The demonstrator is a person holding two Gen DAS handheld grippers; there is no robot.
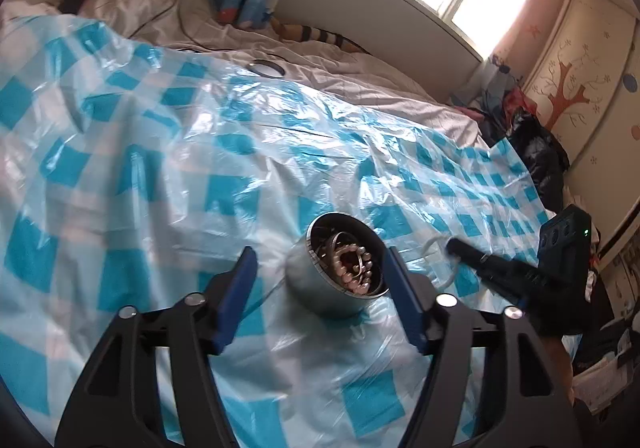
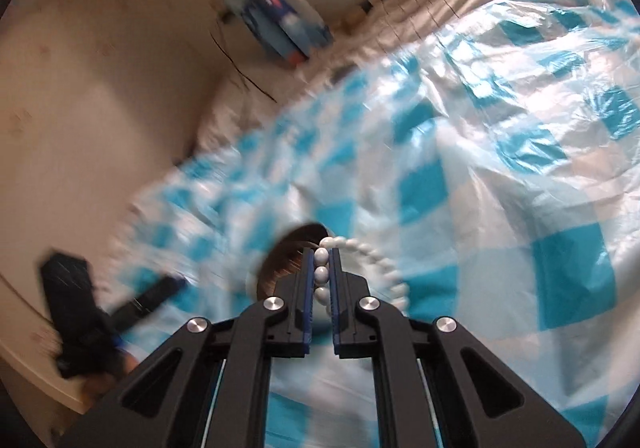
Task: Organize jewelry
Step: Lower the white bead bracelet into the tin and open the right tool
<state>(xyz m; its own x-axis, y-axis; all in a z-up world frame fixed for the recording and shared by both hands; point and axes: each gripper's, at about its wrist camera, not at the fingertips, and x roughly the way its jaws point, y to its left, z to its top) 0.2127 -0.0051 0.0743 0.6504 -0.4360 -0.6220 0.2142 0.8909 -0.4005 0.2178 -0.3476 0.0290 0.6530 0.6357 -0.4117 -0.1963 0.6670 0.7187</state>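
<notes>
Right claw clamped on white bead string, rest dangling right of claw. Left claw apart around tin cup; not gripping. Could tip cup. Beads could slip, miss cup.

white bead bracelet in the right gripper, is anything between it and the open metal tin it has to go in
Nothing visible blocks it. The right gripper is shut on the white bead bracelet, right by the metal tin. The tin's mouth is uncovered, though other jewelry already lies inside. The left gripper stands open around the tin, not over its mouth.
</notes>
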